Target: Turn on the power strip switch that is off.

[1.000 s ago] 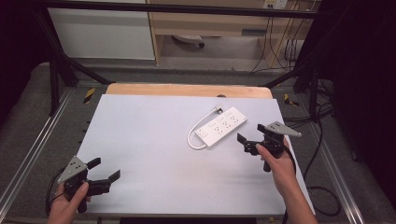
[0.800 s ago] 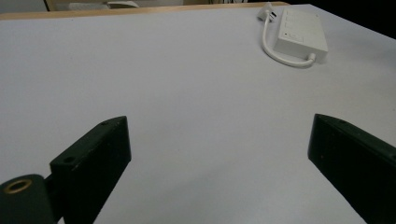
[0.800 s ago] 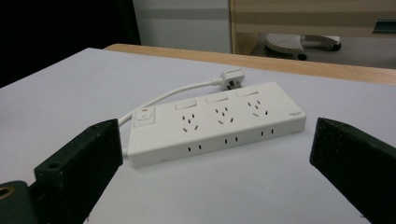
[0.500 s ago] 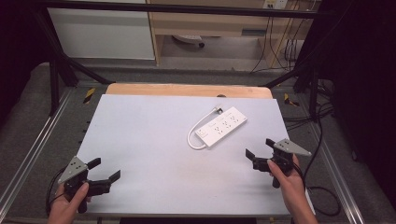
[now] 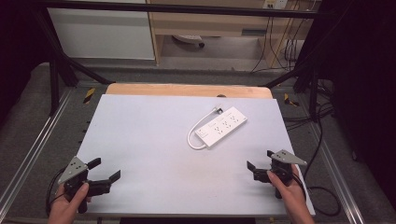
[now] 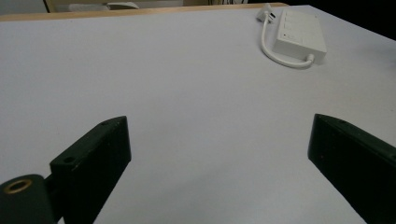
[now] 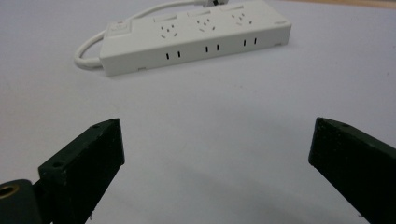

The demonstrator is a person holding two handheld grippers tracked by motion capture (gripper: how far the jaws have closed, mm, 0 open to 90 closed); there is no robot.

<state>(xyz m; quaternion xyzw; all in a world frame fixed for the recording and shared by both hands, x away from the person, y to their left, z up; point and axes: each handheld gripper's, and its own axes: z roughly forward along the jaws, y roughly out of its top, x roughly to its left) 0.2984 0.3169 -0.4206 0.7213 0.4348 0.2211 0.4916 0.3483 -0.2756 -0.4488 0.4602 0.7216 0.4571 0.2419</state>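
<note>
My right gripper (image 5: 259, 160) gapes empty; the power strip (image 7: 196, 35) ahead could skid, or its looped cord (image 7: 88, 49) snag a jaw.

So the right gripper (image 7: 215, 172) has its two black jaws spread wide apart with nothing between them, just bare white table (image 7: 224, 140). Further ahead lies a white power strip (image 7: 196, 37), flat on the table, with three socket groups on top and slots along its near side. Its white cable (image 7: 93, 51) loops out from the left end and curves round behind it.
</note>
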